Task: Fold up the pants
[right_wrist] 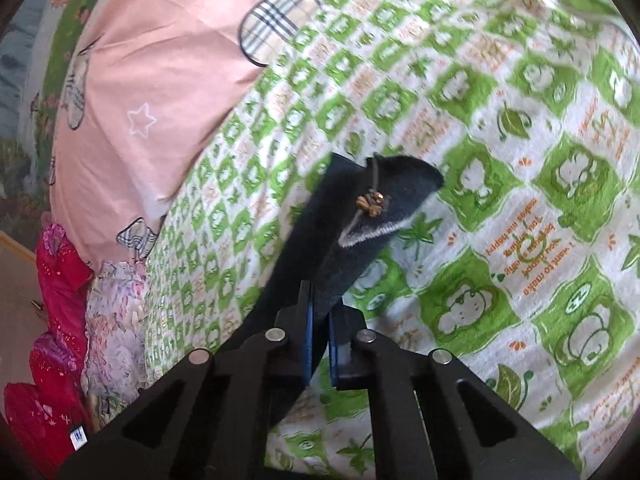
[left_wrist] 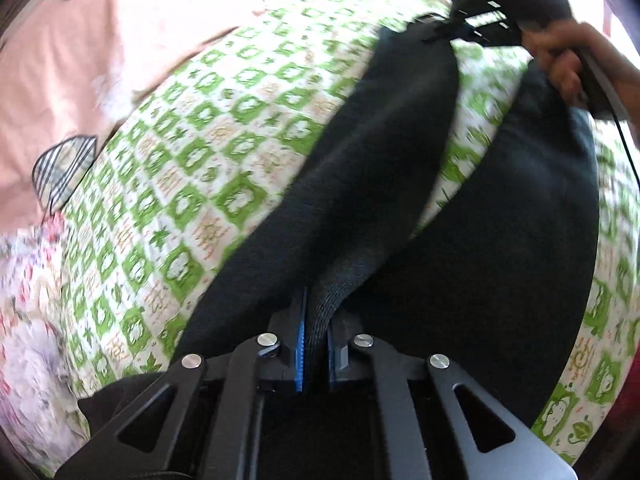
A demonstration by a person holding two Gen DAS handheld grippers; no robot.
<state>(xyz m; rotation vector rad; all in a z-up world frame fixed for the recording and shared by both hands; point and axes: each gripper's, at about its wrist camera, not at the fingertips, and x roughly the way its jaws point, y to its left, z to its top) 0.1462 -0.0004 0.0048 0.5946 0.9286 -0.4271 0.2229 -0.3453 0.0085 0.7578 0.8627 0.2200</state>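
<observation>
At lower centre of the left wrist view, the left tongs pinch a ribbed edge of the dark pants, which sprawl unfolded across the green-checked bed. In the right wrist view, the right tongs clamp another end. Grasps look secured; folding itself seems not yet begun.

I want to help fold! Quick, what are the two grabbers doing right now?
Left gripper: shut on the dark pants.
Right gripper: shut on the pants too, at the end with the small bead charm.
</observation>
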